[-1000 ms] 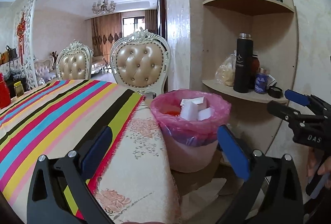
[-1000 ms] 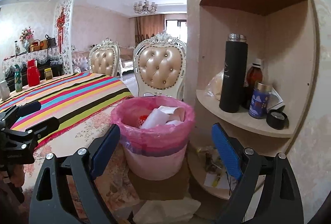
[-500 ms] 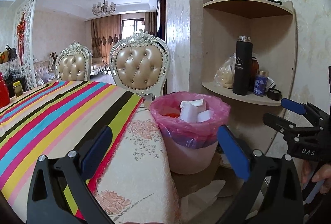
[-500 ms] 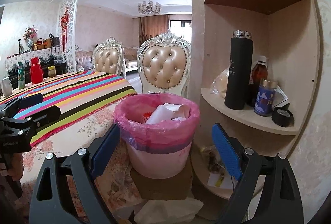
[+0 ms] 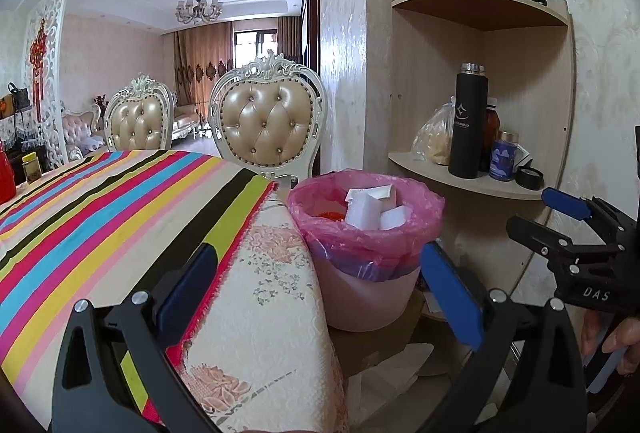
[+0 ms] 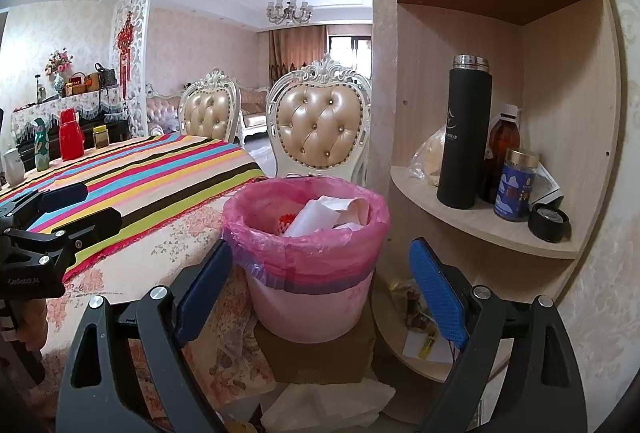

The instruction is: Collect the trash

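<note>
A pink trash bin (image 5: 362,289) lined with a pink bag stands beside the table corner, holding white paper scraps (image 5: 370,207) and something red. It also shows in the right wrist view (image 6: 306,303), with the paper (image 6: 320,217) inside. My left gripper (image 5: 320,297) is open and empty, low over the table edge. My right gripper (image 6: 320,289) is open and empty, in front of the bin. Each gripper shows in the other's view: the right gripper (image 5: 560,217) and the left gripper (image 6: 76,205).
A table with a striped cloth (image 5: 100,209) fills the left. Padded chairs (image 5: 268,129) stand behind it. A corner shelf (image 6: 480,229) holds a black flask (image 6: 464,137), jars and a bag. White paper (image 6: 328,405) and cardboard (image 6: 316,357) lie on the floor by the bin.
Both grippers have drifted slightly upward and back. The bin sits a little lower in both views. Jaws stay open.
</note>
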A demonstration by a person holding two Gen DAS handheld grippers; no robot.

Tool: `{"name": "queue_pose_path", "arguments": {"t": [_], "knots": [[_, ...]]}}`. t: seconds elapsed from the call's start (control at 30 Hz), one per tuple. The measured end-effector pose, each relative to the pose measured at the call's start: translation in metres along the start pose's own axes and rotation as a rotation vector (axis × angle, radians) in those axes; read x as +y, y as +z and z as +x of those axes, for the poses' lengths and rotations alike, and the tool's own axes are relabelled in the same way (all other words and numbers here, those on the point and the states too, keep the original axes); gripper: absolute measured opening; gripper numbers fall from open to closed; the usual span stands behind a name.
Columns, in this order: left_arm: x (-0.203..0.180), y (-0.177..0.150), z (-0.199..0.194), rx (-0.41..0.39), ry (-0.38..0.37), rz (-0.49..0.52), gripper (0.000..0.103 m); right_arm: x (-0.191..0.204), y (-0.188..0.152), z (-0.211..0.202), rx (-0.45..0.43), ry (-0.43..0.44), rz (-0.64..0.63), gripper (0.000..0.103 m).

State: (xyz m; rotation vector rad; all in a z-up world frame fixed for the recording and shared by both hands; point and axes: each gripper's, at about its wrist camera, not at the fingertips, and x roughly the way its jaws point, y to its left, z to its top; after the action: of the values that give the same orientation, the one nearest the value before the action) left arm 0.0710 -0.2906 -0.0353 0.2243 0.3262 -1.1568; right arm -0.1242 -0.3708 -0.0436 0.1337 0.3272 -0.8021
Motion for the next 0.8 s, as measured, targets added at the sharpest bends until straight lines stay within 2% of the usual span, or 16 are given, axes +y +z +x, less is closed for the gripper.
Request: {"name": "queue_pose_path", "arguments": {"t": [0.8], "knots": [[0.0008,-0.0003,0.0026,0.01,-0.003,-0.006,0.098,0.0002,-0.0065,0.0063,0.021,0.011,0.021,0.084]]}}
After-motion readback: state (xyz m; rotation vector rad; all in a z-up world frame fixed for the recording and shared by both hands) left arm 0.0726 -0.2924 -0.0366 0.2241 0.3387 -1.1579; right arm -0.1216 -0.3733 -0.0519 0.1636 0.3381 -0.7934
